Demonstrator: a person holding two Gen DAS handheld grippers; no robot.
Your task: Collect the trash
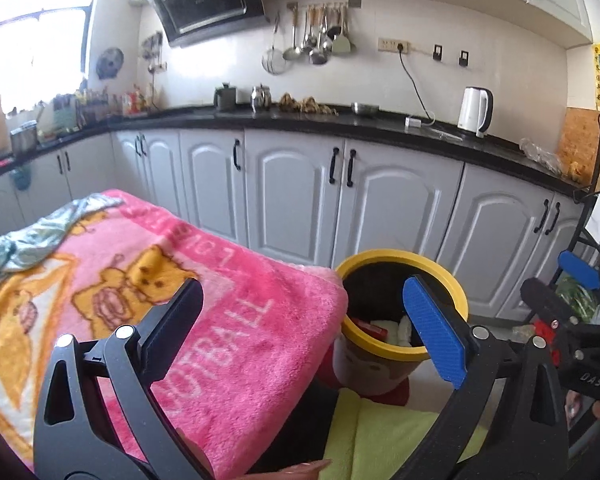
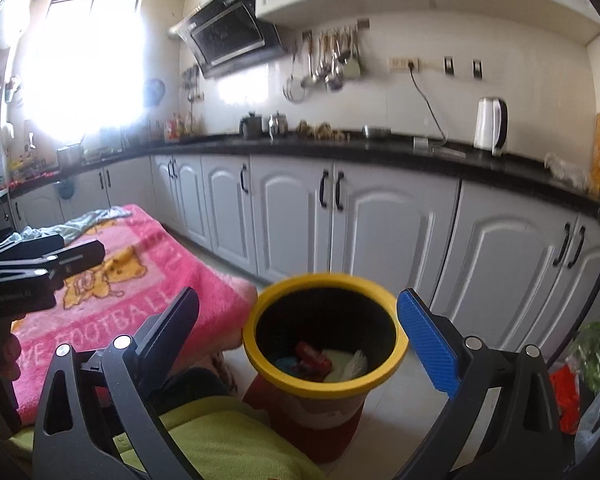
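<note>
Pink blanket [image 1: 204, 304] with bear print over surface, crumpled cloth [image 1: 40, 236] at far end; white kettle [image 1: 475, 111] on black countertop [image 1: 340, 122]; utensils [image 1: 320, 40] hung on wall

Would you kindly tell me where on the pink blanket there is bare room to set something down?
The pink blanket lies bare from the bear print out to the edge beside the yellow-rimmed trash bin. Its far corner is crowded by a crumpled pale cloth. Both the left tongs and the right tongs are open and empty.

A round, yellow-rimmed trash bin with a dark inside [image 2: 324, 376] stands upright on the floor just beside the pink-covered table, holding red wrappers [image 2: 312, 360] and white crumpled paper [image 2: 348, 364].
</note>
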